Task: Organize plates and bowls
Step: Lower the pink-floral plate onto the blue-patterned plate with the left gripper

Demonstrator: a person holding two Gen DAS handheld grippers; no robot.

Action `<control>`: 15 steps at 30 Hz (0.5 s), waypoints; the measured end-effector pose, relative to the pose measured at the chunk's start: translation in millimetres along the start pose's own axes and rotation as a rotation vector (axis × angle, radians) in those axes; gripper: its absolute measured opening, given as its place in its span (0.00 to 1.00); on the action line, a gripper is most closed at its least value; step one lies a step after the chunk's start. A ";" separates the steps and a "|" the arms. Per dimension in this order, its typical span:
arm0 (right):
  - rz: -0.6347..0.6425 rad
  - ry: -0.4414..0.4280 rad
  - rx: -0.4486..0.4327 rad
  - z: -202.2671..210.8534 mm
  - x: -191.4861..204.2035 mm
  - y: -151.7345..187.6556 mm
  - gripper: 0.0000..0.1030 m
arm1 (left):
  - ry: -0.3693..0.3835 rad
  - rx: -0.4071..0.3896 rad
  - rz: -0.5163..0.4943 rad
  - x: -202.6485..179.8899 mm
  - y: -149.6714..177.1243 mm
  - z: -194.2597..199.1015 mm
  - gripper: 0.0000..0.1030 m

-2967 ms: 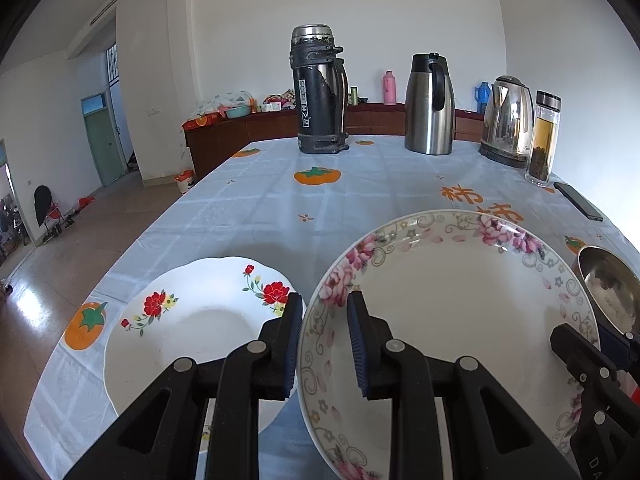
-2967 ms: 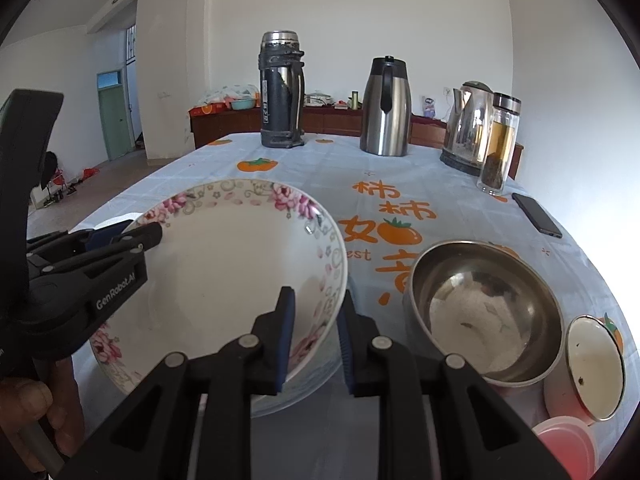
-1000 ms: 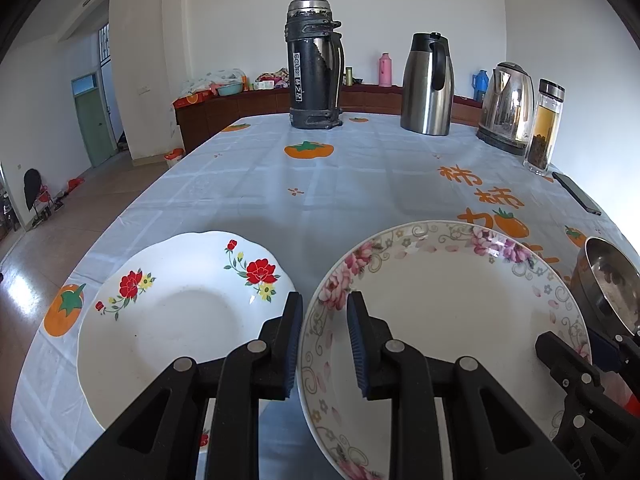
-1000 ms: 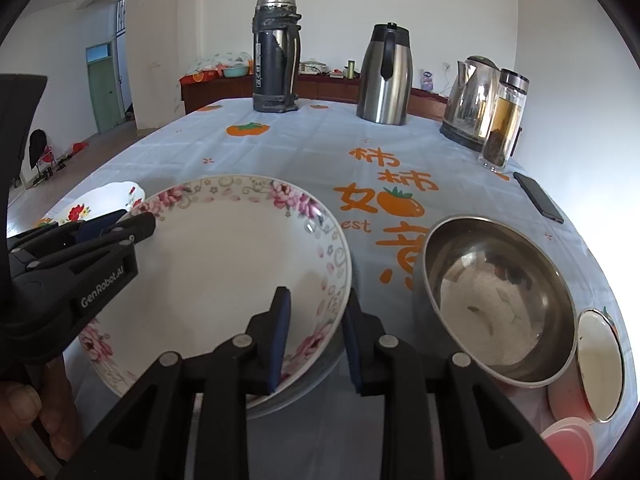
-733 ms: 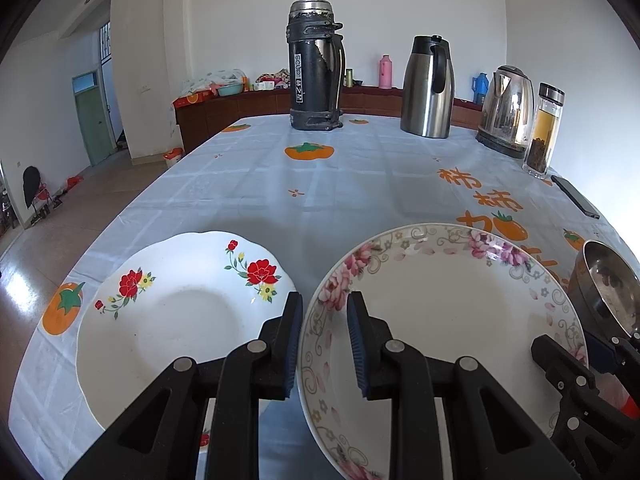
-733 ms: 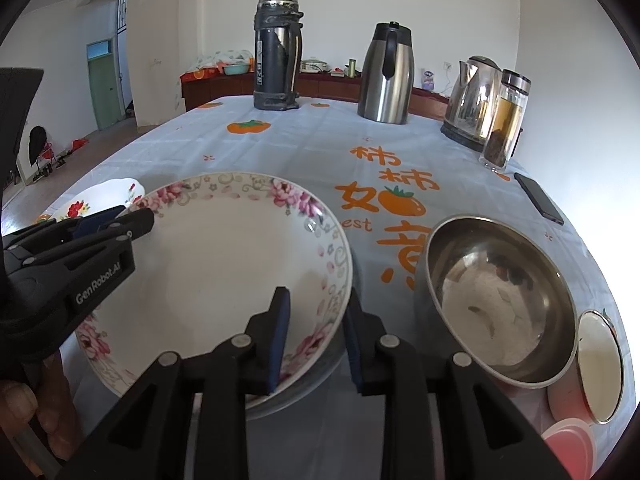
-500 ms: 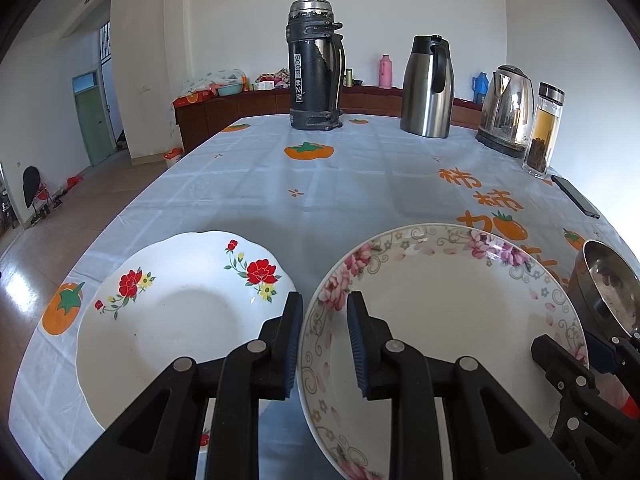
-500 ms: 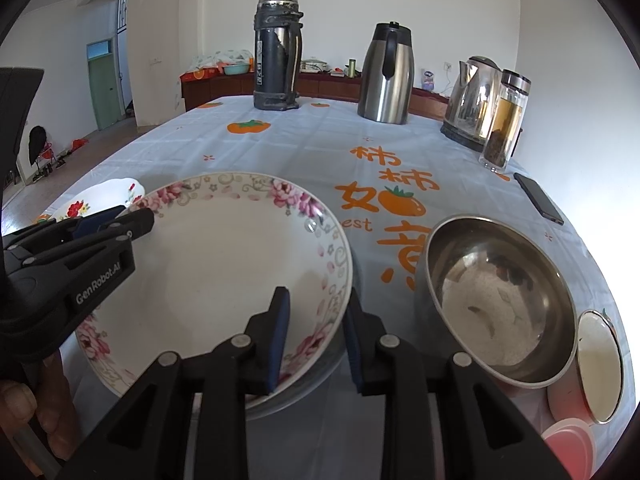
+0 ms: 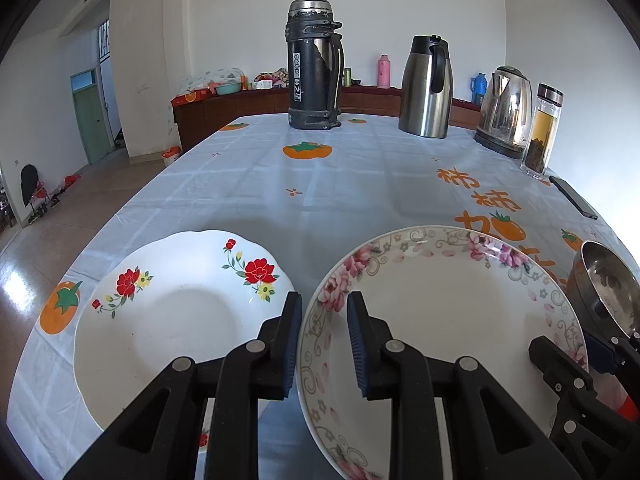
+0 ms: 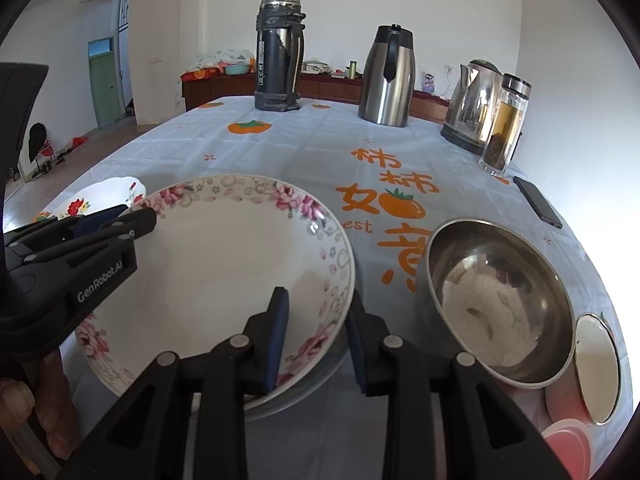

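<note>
A pink-flowered plate [image 9: 444, 312] sits on a stack at the table's near edge, also in the right wrist view [image 10: 216, 276]. My left gripper [image 9: 322, 344] straddles its left rim with jaws slightly parted. My right gripper [image 10: 314, 340] straddles its right rim, jaws wider apart, not pressing it. A white plate with red flowers [image 9: 176, 320] lies to the left. A steel bowl [image 10: 496, 300] stands to the right.
A black thermos [image 9: 314, 64], steel jug [image 9: 428, 88], kettle [image 9: 506, 112] and glass tea bottle [image 9: 542, 130] stand at the far side. A phone [image 10: 538, 202] lies right. A small enamel bowl [image 10: 598, 366] and pink lid [image 10: 568, 446] sit near right.
The flowered plate came down onto the stack over the last seconds. My right gripper's jaws have opened off its rim. The left gripper has not visibly moved.
</note>
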State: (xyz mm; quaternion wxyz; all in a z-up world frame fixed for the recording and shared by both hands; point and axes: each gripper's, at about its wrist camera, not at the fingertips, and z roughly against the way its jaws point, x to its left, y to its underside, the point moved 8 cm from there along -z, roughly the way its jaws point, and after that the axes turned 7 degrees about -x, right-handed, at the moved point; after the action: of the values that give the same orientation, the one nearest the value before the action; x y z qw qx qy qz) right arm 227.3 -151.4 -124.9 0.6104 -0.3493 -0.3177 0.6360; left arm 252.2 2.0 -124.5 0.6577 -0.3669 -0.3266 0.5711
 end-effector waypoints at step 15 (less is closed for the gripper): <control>0.016 0.022 -0.006 0.5 0.1 -0.6 0.29 | 0.012 0.002 0.007 -2.4 -0.9 -1.3 0.24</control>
State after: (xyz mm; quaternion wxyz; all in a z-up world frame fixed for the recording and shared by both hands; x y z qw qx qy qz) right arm 227.3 -151.3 -124.1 0.6075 -0.3607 -0.3103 0.6361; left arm 253.5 -0.6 -124.5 0.6580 -0.3706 -0.3206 0.5718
